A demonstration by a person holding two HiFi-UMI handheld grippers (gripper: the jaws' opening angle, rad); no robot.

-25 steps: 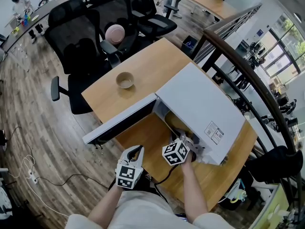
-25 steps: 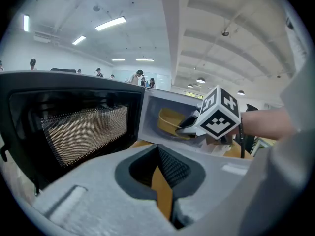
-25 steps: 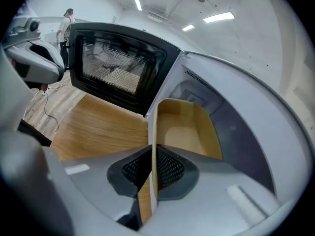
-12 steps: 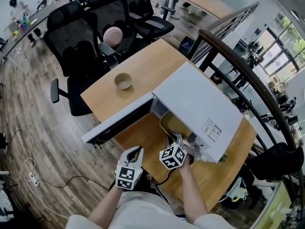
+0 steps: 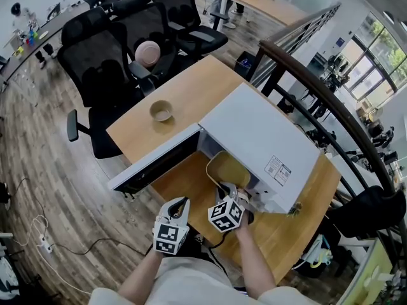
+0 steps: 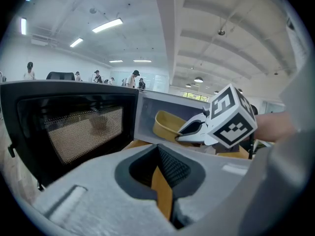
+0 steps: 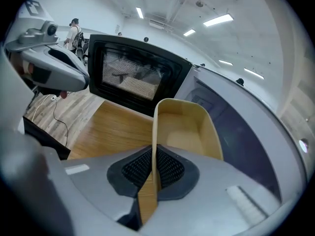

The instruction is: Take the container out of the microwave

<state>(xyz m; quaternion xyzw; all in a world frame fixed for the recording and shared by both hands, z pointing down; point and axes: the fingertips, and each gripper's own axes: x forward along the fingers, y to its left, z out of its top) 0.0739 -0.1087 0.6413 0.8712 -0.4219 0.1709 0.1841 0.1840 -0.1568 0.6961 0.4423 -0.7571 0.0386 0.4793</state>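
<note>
The container (image 5: 226, 168) has come a good way out in the last second. A moment ago only a sliver of its tan rim showed inside the microwave (image 5: 261, 138); now most of it sits clear of the opening, straight ahead of the right gripper (image 7: 155, 171). That gripper's jaws are pinching the container's near wall between their pads, and the thin wall stands upright in the pinch. The tub stretches away from the jaws toward the cavity, and it looks empty.

In the head view the right gripper has drawn back toward the person, and the container has come with it. The grip therefore seems to have held through the pull. The far end of the container is still at the mouth of the cavity, and I cannot tell whether its base rides on the microwave floor or hangs free.

The left gripper (image 6: 160, 173) has hardly moved. Its jaws are pressed together with nothing between them. It waits to the left of the right gripper's jaws, near the open door (image 5: 156, 161), which swings out to the left of both grippers.

For the task, the hard part looks nearly done — a little more pull backward should bring the container fully out over the table (image 5: 184, 94). A one-wall pinch leaves the far end free to sag or twist, so a slow, level withdrawal seems wise.
</note>
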